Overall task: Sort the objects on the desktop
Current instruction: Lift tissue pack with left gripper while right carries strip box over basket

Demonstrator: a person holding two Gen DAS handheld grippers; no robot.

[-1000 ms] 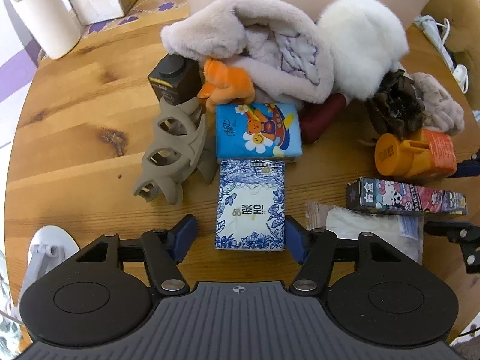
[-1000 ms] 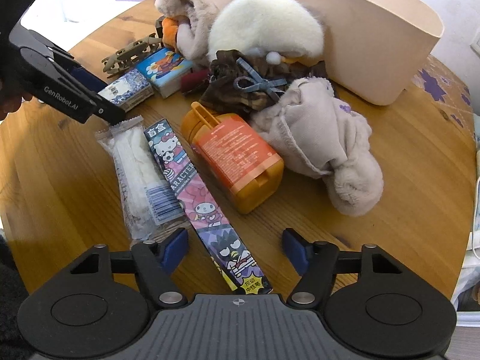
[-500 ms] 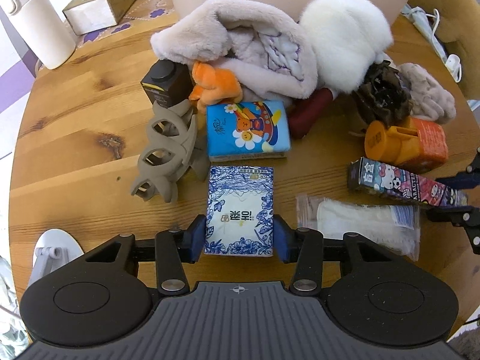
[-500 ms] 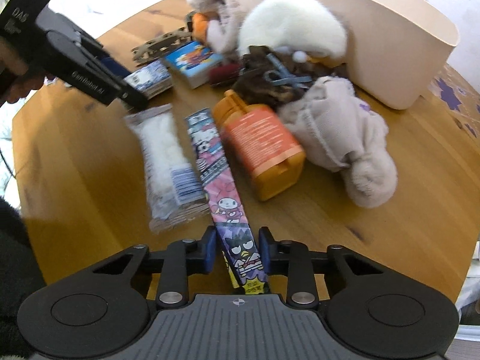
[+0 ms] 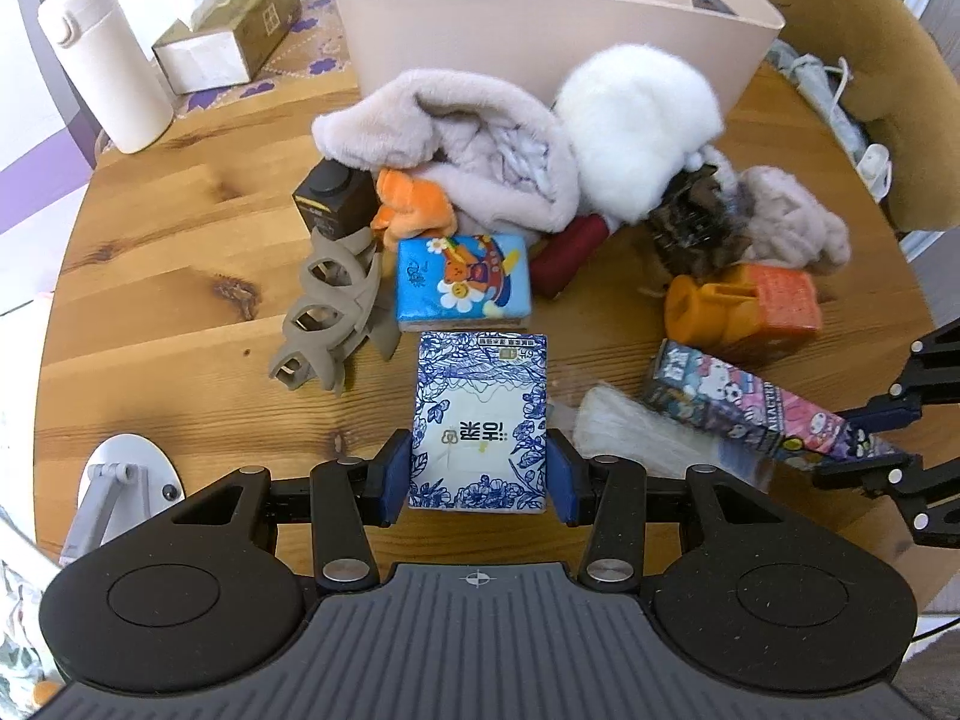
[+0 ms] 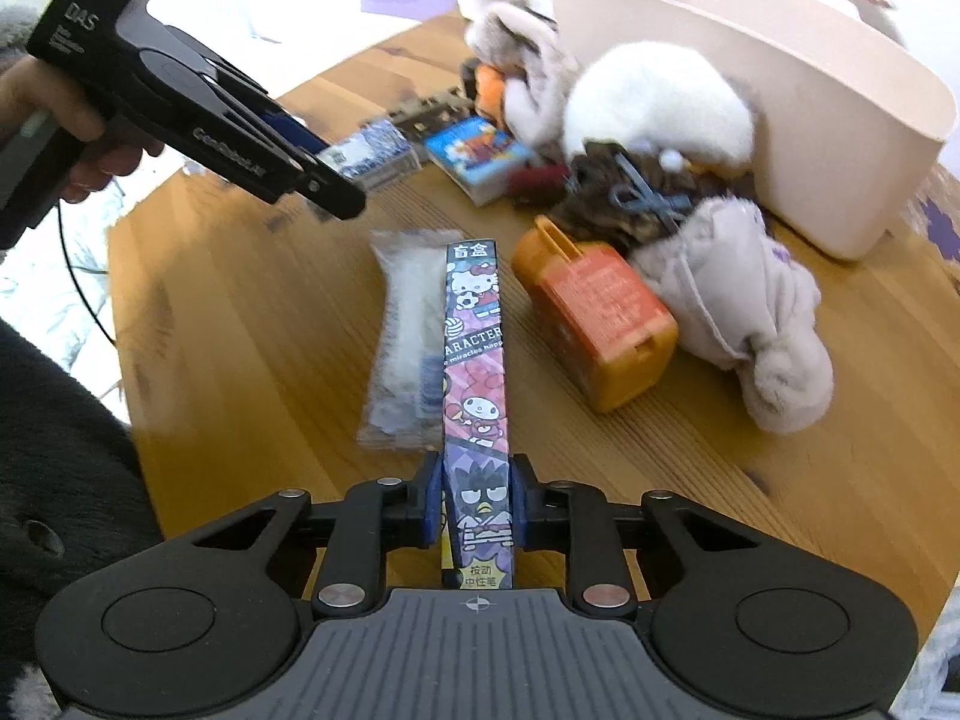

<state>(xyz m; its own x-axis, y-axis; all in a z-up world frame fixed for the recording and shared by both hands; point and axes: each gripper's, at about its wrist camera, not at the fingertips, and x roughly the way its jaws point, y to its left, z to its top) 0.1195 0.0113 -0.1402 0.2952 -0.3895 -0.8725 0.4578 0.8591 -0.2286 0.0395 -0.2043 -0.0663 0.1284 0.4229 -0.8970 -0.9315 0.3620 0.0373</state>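
Looking down my left wrist, the left tool (image 5: 479, 474) clamps the blue-and-white tissue pack (image 5: 480, 420) by its near end only; it could droop or slip above the tabletop (image 5: 168, 300). On the right wrist view, the right tool (image 6: 474, 504) is closing on the long cartoon box (image 6: 477, 372), pads against its near end; that overhang may swing into the orange case (image 6: 600, 324).

The tabletop (image 5: 156, 228) was varnished knotty wood; the tissue pack (image 5: 480, 420) wore glossy plastic film; the hat (image 5: 636, 126) was fluffy; the bin (image 5: 540, 36) matt plastic.

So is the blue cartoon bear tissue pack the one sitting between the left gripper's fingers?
No, the left gripper is clamped on the blue-and-white floral tissue pack; the cartoon bear pack lies on the table beyond it.
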